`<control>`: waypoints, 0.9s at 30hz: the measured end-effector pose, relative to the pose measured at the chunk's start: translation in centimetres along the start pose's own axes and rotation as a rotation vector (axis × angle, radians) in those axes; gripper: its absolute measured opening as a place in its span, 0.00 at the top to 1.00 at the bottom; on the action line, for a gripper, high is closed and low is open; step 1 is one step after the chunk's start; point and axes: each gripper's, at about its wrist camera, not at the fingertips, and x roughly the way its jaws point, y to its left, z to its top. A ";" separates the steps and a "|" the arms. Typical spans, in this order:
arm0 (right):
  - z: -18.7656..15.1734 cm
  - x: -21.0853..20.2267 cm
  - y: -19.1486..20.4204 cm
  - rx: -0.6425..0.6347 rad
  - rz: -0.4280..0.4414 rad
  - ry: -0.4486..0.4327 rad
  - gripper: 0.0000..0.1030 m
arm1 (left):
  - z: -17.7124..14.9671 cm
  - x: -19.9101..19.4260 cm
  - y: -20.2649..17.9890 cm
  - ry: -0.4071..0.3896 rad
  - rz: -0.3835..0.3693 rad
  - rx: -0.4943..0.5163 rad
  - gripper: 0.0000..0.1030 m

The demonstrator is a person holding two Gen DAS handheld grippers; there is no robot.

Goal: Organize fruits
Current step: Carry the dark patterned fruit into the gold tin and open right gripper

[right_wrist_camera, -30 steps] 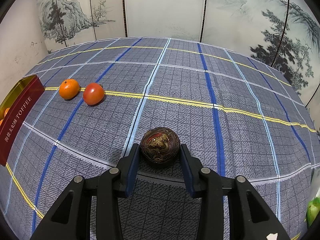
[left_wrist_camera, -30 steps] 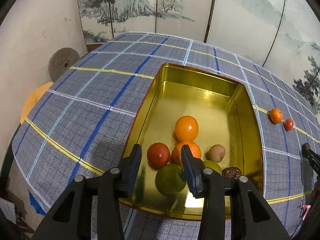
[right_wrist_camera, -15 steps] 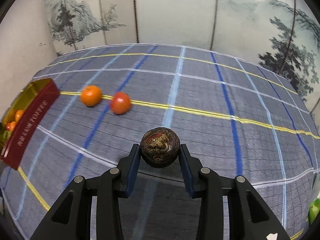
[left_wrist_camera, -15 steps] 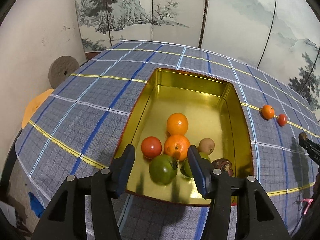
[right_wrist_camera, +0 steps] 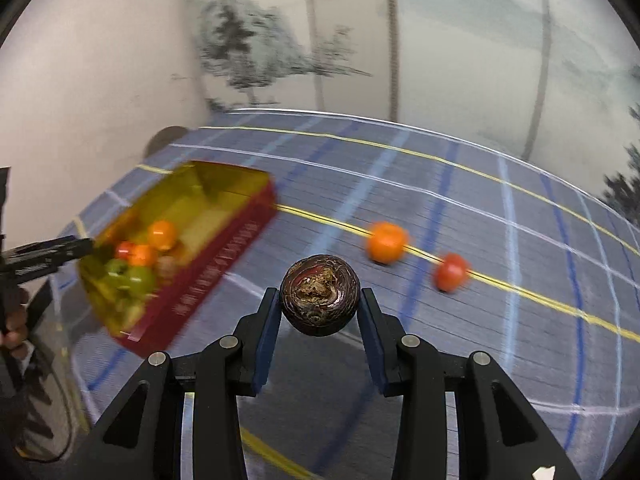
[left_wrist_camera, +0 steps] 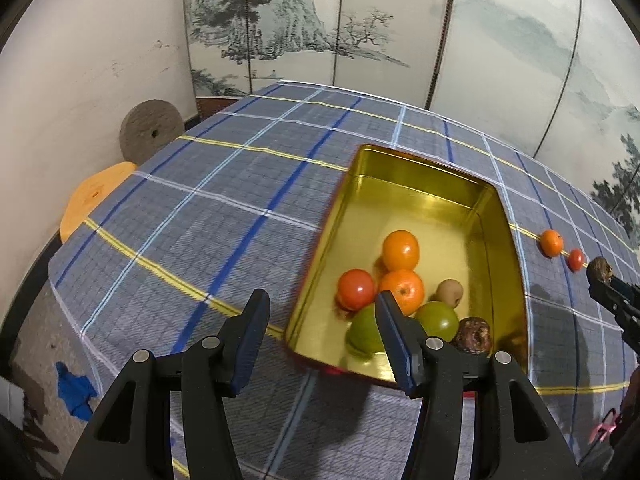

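A gold tin with red sides (left_wrist_camera: 424, 188) (right_wrist_camera: 224, 256) sits on the plaid tablecloth and holds several fruits: two oranges, a red tomato (left_wrist_camera: 356, 290), two green fruits, a tan one and a dark brown one (left_wrist_camera: 474, 334). My left gripper (left_wrist_camera: 320, 334) is open and empty above the tin's near left corner. My right gripper (right_wrist_camera: 319, 306) is shut on a dark brown round fruit (right_wrist_camera: 319, 294), held above the cloth right of the tin; it also shows in the left wrist view (left_wrist_camera: 600, 270). An orange (right_wrist_camera: 386, 242) and a red tomato (right_wrist_camera: 452, 272) lie on the cloth.
A painted folding screen (left_wrist_camera: 360, 32) stands behind the table. A grey stone disc (left_wrist_camera: 150, 130) and an orange disc (left_wrist_camera: 94, 196) lean by the wall past the table's left edge. Blue tape (left_wrist_camera: 76, 394) lies on the floor.
My left gripper has pulled back and left from over the fruits in the tin. My right gripper has lifted the dark fruit and swung left toward the tin.
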 end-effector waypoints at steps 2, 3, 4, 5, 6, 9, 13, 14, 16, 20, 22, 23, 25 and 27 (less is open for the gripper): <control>0.5 0.2 2.0 -0.032 0.033 -0.005 0.65 | -0.1 -0.1 0.5 0.002 0.006 -0.009 0.46; 0.7 0.3 2.9 -0.046 0.051 -0.006 0.65 | -0.1 -0.2 0.8 0.003 0.008 -0.015 0.46; 1.0 0.5 3.8 -0.057 0.069 -0.005 0.65 | -0.2 -0.3 1.1 0.002 0.009 -0.019 0.46; 1.1 0.7 4.5 -0.065 0.087 -0.003 0.65 | -0.3 -0.4 1.4 0.002 0.014 -0.023 0.46; 1.3 0.9 5.3 -0.074 0.103 -0.001 0.65 | -0.3 -0.4 1.6 0.003 0.019 -0.026 0.46; 1.7 1.7 7.6 -0.106 0.136 0.005 0.65 | -0.5 -0.5 2.4 0.006 0.035 -0.042 0.46; 2.1 2.8 10.4 -0.142 0.173 0.019 0.65 | -0.8 -0.7 3.3 0.015 0.052 -0.058 0.46; 2.1 3.0 10.9 -0.150 0.180 0.022 0.65 | -0.9 -0.7 3.6 0.016 0.059 -0.062 0.46; 2.0 3.7 12.0 -0.171 0.188 0.033 0.65 | -1.1 -0.9 4.0 0.017 0.064 -0.066 0.46; 1.6 5.1 13.5 -0.197 0.202 0.061 0.65 | -1.2 -1.0 4.6 0.021 0.077 -0.076 0.46; 1.5 5.6 14.0 -0.205 0.208 0.074 0.65 | -1.3 -1.1 5.0 0.023 0.086 -0.081 0.46; 1.4 5.9 14.3 -0.218 0.203 0.078 0.65 | -1.3 -1.1 5.1 0.024 0.086 -0.083 0.46; 1.4 6.2 14.6 -0.231 0.198 0.084 0.65 | -1.3 -1.2 5.5 0.023 0.094 -0.088 0.45; 1.4 6.3 14.8 -0.237 0.198 0.087 0.65 | -1.4 -1.2 5.8 0.027 0.100 -0.095 0.45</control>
